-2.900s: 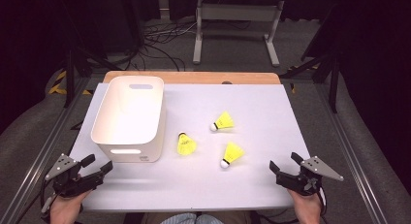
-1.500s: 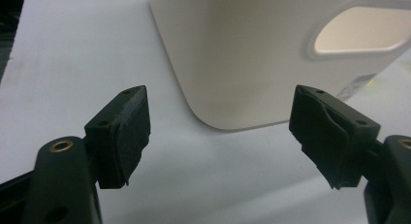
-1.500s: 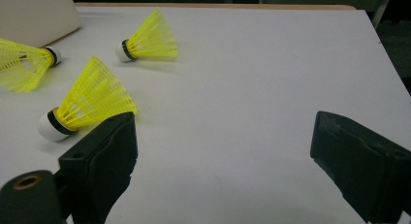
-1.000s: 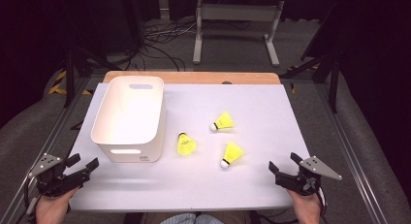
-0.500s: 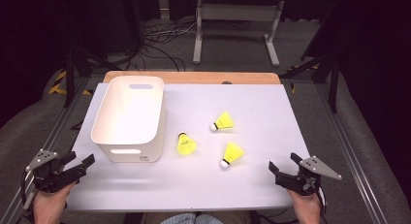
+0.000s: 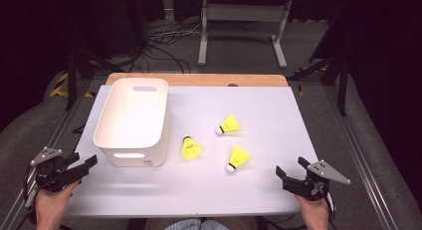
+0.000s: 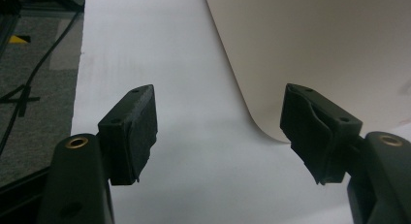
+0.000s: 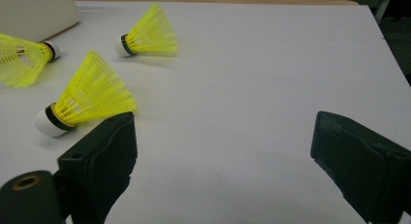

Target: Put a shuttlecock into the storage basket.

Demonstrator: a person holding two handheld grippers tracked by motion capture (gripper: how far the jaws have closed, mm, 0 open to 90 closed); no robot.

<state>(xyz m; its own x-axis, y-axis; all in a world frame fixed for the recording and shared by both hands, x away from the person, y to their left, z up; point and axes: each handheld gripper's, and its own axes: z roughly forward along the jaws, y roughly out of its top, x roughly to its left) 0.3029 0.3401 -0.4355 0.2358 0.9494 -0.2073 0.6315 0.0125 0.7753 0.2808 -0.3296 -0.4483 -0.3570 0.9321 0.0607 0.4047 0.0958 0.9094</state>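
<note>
Three yellow shuttlecocks lie on their sides on the white table (image 6: pixel 259 190), none touching another. The nearest shuttlecock (image 6: pixel 238 158) lies at about ten o'clock from the right gripper (image 6: pixel 291 176), its white cork pointing toward the person; in the right gripper view it sits just beyond the left-hand jaw, skirt up and to the right. The middle shuttlecock (image 6: pixel 191 148) lies at about nine o'clock from that one, just beside the near right corner of the white bin (image 6: pixel 107 128), its cork toward the bin and its skirt toward the person. The far shuttlecock (image 6: pixel 229 125) lies at about twelve o'clock from the nearest one, cork pointing left. The bin stands upright at about nine o'clock from the group, a handle slot in its near wall and another in its far wall. The right gripper rests at the table's near right edge, at about four o'clock from the shuttlecocks, its jaws spread wide with bare table between them. The left gripper (image 6: pixel 85 166) sits at the near left corner, at about seven o'clock from the bin; its jaws have just been closing a little yet stand wide apart, with bare table between them and the bin's rounded corner just ahead.
</note>
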